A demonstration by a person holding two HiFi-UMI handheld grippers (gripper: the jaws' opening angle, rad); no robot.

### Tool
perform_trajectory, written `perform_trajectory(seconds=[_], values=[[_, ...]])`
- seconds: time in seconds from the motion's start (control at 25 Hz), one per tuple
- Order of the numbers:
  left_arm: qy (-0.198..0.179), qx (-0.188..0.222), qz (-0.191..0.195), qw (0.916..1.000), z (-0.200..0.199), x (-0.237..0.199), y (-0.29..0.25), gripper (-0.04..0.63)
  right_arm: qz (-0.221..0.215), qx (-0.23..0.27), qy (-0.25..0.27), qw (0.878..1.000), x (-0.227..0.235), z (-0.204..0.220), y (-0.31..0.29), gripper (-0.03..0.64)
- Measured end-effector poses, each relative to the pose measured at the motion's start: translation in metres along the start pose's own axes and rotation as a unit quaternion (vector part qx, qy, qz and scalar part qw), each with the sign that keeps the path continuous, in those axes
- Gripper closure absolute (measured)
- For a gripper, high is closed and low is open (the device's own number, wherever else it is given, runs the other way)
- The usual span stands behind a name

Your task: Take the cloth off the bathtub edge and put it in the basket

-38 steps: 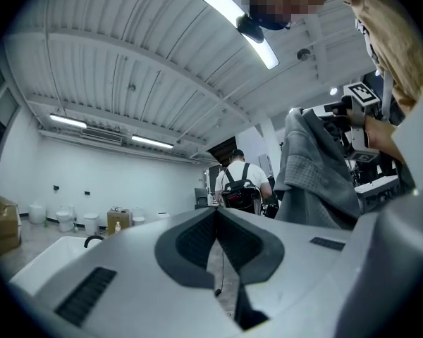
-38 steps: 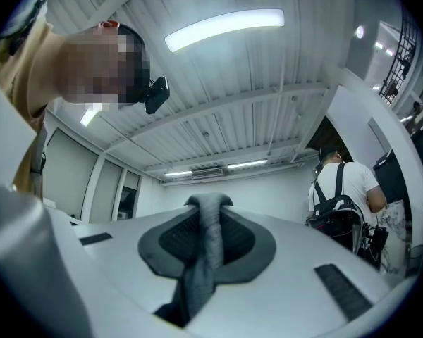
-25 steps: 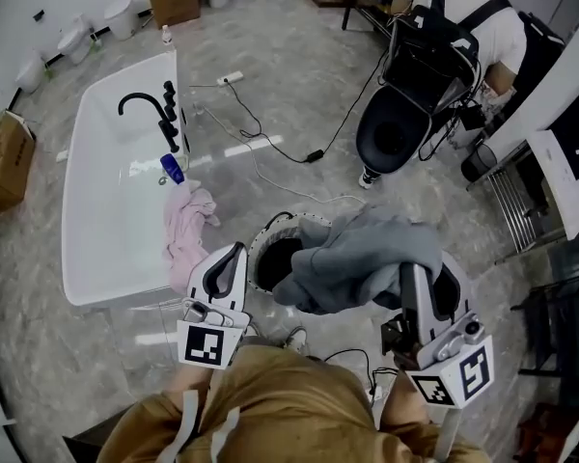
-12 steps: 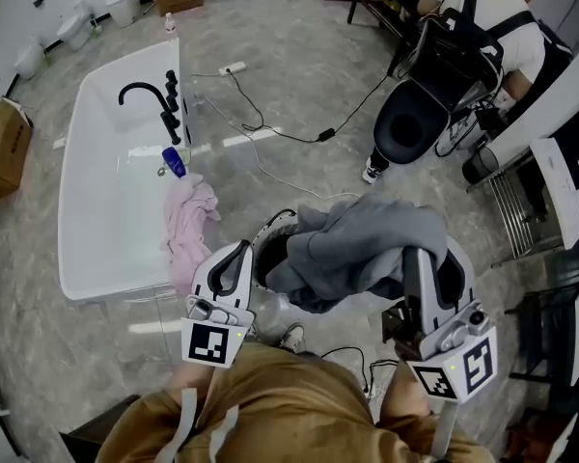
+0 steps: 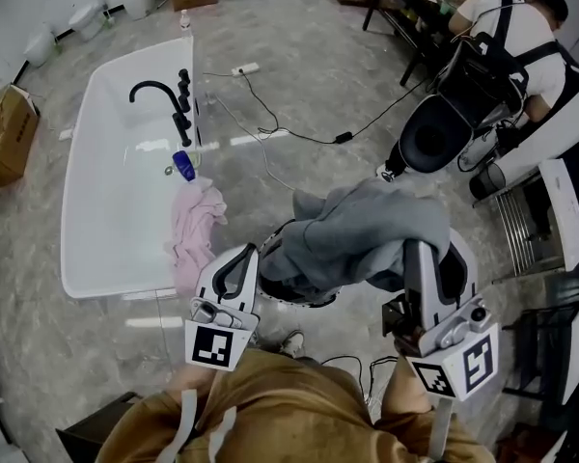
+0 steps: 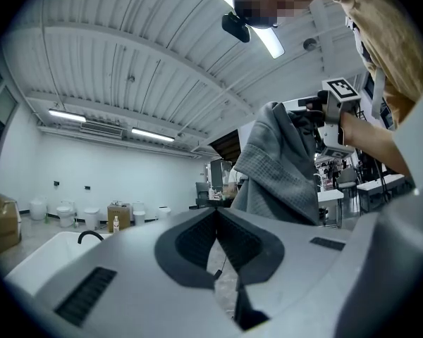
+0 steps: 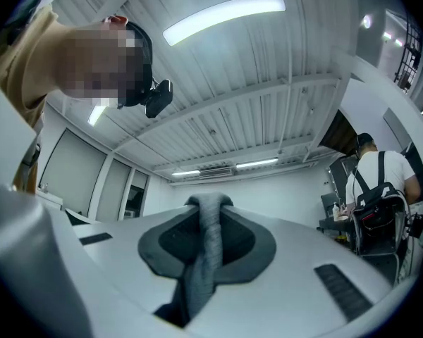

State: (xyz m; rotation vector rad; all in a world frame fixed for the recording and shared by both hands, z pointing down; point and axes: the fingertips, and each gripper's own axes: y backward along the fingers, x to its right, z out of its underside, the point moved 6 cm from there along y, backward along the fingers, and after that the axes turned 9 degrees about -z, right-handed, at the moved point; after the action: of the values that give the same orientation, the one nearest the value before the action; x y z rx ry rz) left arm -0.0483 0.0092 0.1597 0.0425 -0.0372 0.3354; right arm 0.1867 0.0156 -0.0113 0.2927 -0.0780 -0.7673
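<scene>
Over the grey marbled floor (image 5: 299, 85), the right gripper (image 5: 420, 258) is clamped on a grey cloth (image 5: 367, 234) that hangs above the basket (image 5: 299, 300); the left gripper (image 5: 239, 263), jaws together and empty, is just beside the basket; 1 pink cloth (image 5: 195, 225) drapes the bathtub (image 5: 125, 287) edge

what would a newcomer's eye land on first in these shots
The big grey waffle-weave cloth, pinched in the right tool, hangs over the round white-rimmed basket at centre. Left of it, a crumpled pink cloth drapes over the edge of the long white bathtub.
</scene>
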Motion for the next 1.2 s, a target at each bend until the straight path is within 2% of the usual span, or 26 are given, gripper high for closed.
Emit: perform_trajectory(seconds=[0.08, 0.2, 0.28, 0.56, 0.76, 0.96, 1.2], values=[[-0.007, -0.014, 0.004, 0.9999, 0.007, -0.001, -0.004, 0.588, 0.003, -0.017, -0.009, 1.000, 0.004, 0.016, -0.003, 0.568], [-0.062, -0.015, 0.025, 0.9976, 0.018, 0.002, -0.018, 0.588, 0.006, -0.052, -0.014, 0.999, 0.011, 0.052, -0.004, 0.568], [-0.078, -0.019, 0.033, 0.9962, 0.030, 0.006, -0.029, 0.588, 0.008, -0.080, -0.025, 0.996, 0.015, 0.084, -0.003, 0.568], [-0.045, -0.070, 0.042, 0.9956, 0.112, 0.016, -0.060, 0.588, 0.010, -0.151, -0.051, 0.987, 0.033, 0.201, 0.010, 0.568], [-0.025, -0.074, 0.036, 0.9963, 0.170, 0.021, -0.071, 0.588, 0.020, -0.177, -0.068, 0.982, 0.042, 0.284, 0.032, 0.568], [-0.022, -0.090, 0.029, 0.9953, 0.234, 0.030, -0.079, 0.588, 0.031, -0.201, -0.083, 0.976, 0.048, 0.375, 0.059, 0.568], [-0.035, -0.091, 0.034, 0.9947, 0.316, 0.043, -0.088, 0.588, 0.037, -0.216, -0.069, 0.973, 0.058, 0.478, 0.088, 0.568]])
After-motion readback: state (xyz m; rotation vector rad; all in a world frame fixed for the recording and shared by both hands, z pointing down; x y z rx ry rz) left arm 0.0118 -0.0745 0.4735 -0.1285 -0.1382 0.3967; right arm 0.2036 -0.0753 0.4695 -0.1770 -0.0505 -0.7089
